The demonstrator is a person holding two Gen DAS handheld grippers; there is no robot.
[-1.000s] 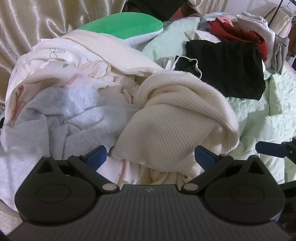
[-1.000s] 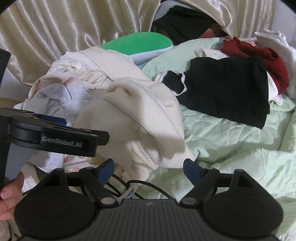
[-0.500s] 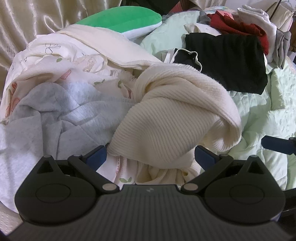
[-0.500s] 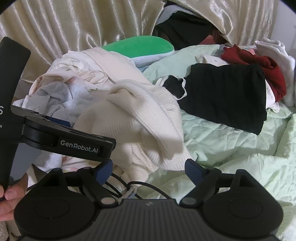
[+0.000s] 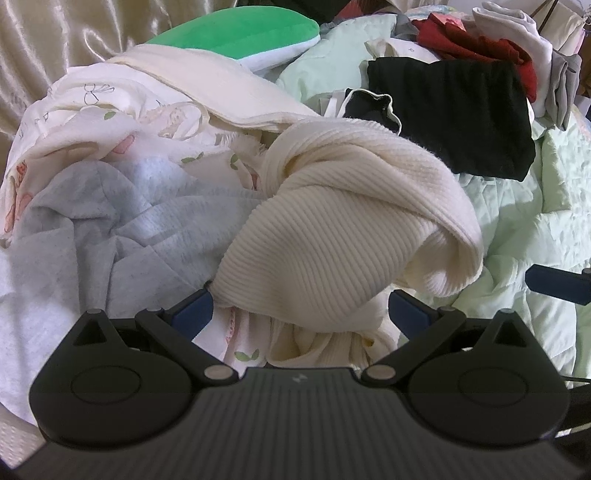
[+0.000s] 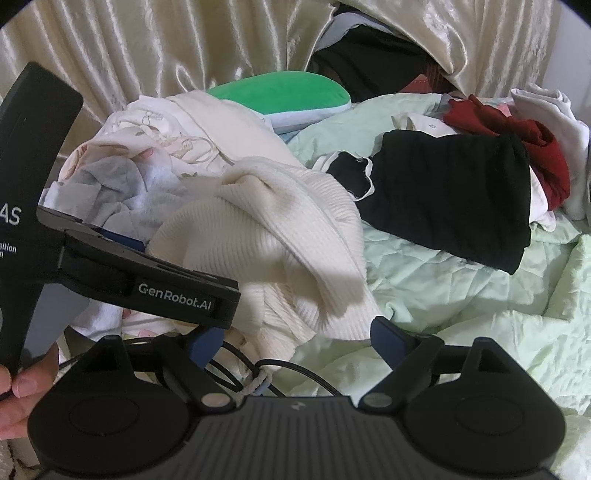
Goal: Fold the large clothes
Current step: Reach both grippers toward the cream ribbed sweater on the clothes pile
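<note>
A cream ribbed knit sweater (image 5: 343, 221) lies crumpled on a heap of clothes on the bed; it also shows in the right wrist view (image 6: 266, 236). My left gripper (image 5: 301, 314) is open, its jaws wide on either side of the sweater's lower edge, the left pad touching the knit. My right gripper (image 6: 295, 338) is open and empty, just in front of the sweater's hem. The left gripper's body (image 6: 147, 280) shows at the left of the right wrist view, held by a hand.
A grey sweatshirt (image 5: 110, 236) and a floral white garment (image 5: 110, 122) lie left of the sweater. A folded black garment (image 5: 454, 110), red clothes (image 5: 472, 48) and a green pillow (image 5: 236, 33) lie behind. A pale green quilt (image 6: 461, 295) covers the bed on the right. Cables (image 6: 280, 373) run near my right gripper.
Both grippers have moved forward and closer to the cream sweater. The left gripper's pads now flank its lower edge. Both stay open.
</note>
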